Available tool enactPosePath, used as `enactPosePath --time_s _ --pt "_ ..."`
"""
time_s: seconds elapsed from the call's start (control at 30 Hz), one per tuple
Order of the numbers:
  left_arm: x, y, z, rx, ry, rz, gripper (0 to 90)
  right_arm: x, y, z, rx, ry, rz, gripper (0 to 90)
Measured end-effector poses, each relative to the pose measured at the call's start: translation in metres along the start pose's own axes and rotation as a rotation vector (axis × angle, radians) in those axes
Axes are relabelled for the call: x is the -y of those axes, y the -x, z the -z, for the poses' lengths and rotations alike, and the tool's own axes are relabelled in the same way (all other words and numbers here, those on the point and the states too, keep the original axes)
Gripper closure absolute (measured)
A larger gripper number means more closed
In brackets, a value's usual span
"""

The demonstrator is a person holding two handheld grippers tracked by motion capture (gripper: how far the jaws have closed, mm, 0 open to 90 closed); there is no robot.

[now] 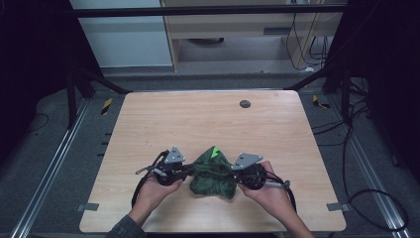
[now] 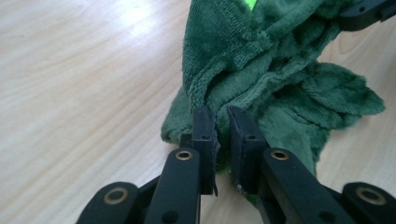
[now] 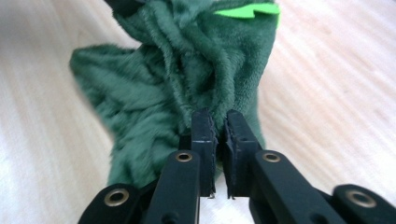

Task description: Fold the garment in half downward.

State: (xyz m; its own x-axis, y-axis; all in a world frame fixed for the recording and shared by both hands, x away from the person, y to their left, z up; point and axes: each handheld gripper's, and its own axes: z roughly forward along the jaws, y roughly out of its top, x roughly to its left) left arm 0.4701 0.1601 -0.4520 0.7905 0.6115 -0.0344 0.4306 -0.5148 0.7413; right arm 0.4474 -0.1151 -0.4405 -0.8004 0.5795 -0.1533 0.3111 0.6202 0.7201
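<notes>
A dark green plush cloth with a bright green patch is bunched up near the front edge of the wooden table. My left gripper pinches its left side. In the left gripper view the jaws stand nearly together with a fold of the plush cloth between them. My right gripper grips the cloth's right side. In the right gripper view its jaws are closed on the plush cloth, and the green patch shows at the top. A hand holds each gripper.
A small black round grommet is set in the table near its far edge. Black frame bars stand at the back corners. Cables lie on the floor to the right. A pale cabinet stands behind the table.
</notes>
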Motion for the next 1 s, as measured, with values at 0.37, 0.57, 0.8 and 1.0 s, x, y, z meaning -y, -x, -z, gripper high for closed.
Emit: enactPosePath --time_s 0.37,0.57,0.8,1.0 --pt "0.015 0.005 -0.008 0.021 -0.013 0.014 80.9 0.01 -0.011 -0.004 -0.039 -0.041 0.014 82.6" --pt "0.018 0.006 -0.01 0.015 -0.007 0.019 80.8 0.015 -0.014 -0.007 -0.047 -0.044 0.009 82.0" --pt "0.022 0.009 -0.011 0.009 0.003 0.02 80.3 0.019 -0.015 -0.006 -0.049 -0.046 0.014 80.5" --pt "0.029 0.01 -0.013 0.023 0.016 0.04 80.0 0.021 -0.018 -0.007 -0.064 -0.053 0.021 74.5"
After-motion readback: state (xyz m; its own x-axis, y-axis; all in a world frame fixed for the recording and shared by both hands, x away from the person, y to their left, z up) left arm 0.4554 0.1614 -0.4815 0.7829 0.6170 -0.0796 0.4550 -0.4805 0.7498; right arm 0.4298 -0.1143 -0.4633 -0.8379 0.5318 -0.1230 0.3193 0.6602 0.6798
